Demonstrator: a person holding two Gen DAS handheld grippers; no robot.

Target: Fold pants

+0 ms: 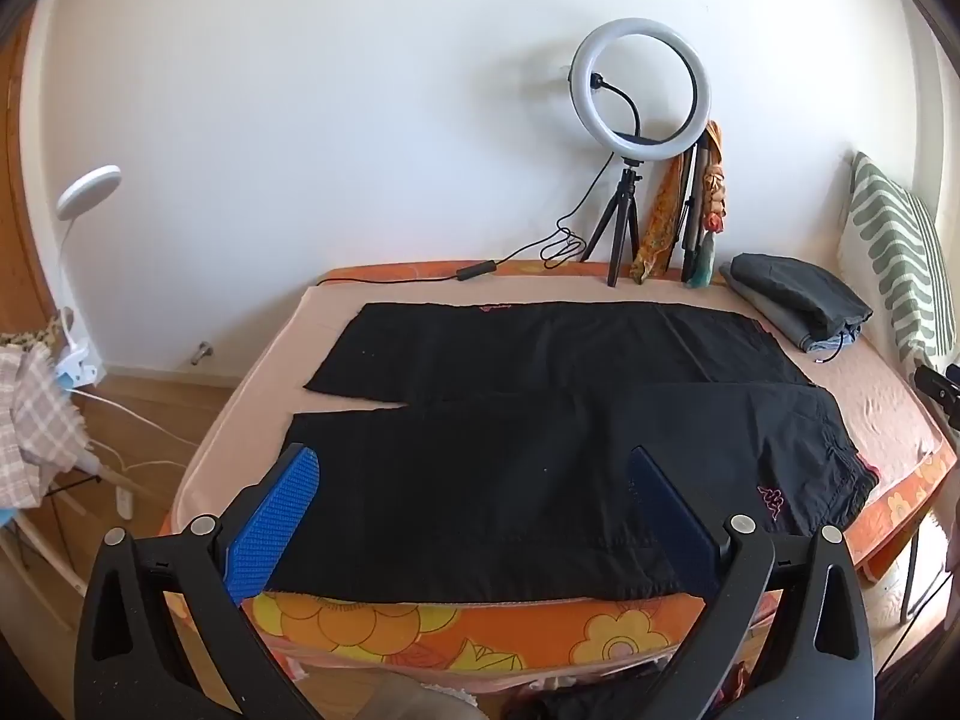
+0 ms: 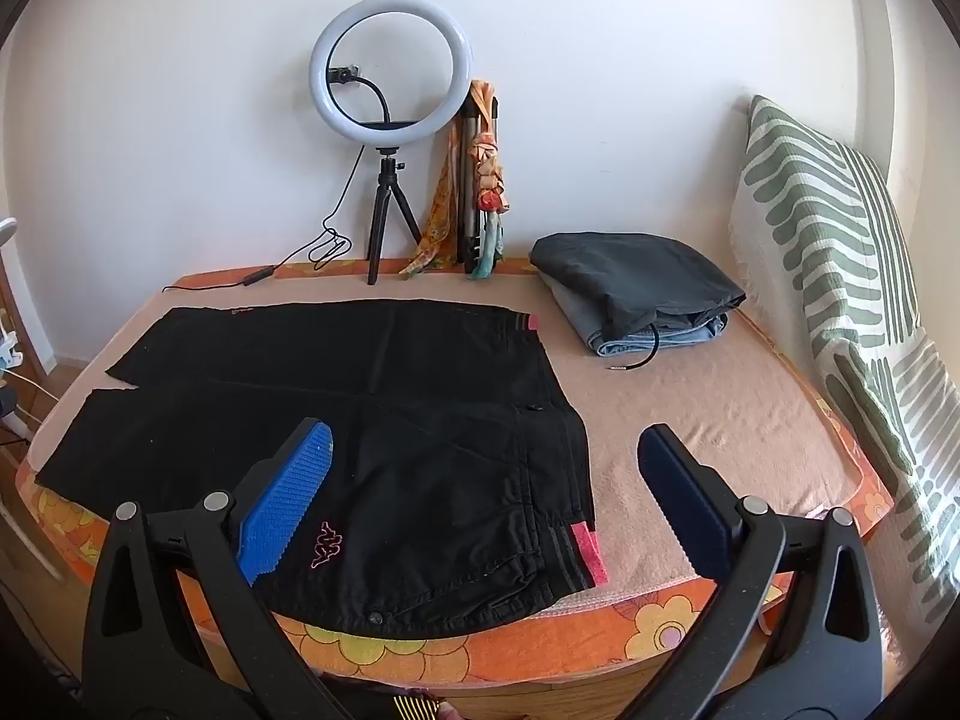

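Black fabric: flat black cotton pants point(image 1: 540, 420) are seen spread across the bed, both legs side by side, lying ahead of and beneath both claws.
Left claw: the left gripper point(image 1: 474, 480) is held wide apart with nothing between its blue ribbed pads; the near trouser leg is seen below and between the fingers, not touched as far as can be told.
Right claw: the right gripper point(image 2: 486, 474) is likewise spread open and empty; its left finger is seen over the waist area, its right finger over bare blanket.
Waistband: the pink-edged waistband point(image 2: 585, 546) is seen between the right claw's fingers, near the front edge of the bed.
Logo: a pink outlined logo point(image 2: 327, 543) is seen just beside the right claw's left finger.
Leg ends: the hems point(image 1: 324, 402) are found ahead and to the left of the left claw.
Surface: a beige blanket point(image 2: 690, 408) over an orange flowered mattress point(image 2: 540, 642) is seen under the pants.
Beyond the claws: a white ring light on a black tripod point(image 2: 390, 60) is stood at the wall, ahead.
Ahead and right: a folded pile of grey and blue clothes point(image 2: 636, 288) is seen well apart from the pants, with a green-and-white striped cushion point(image 2: 840, 276) further right.
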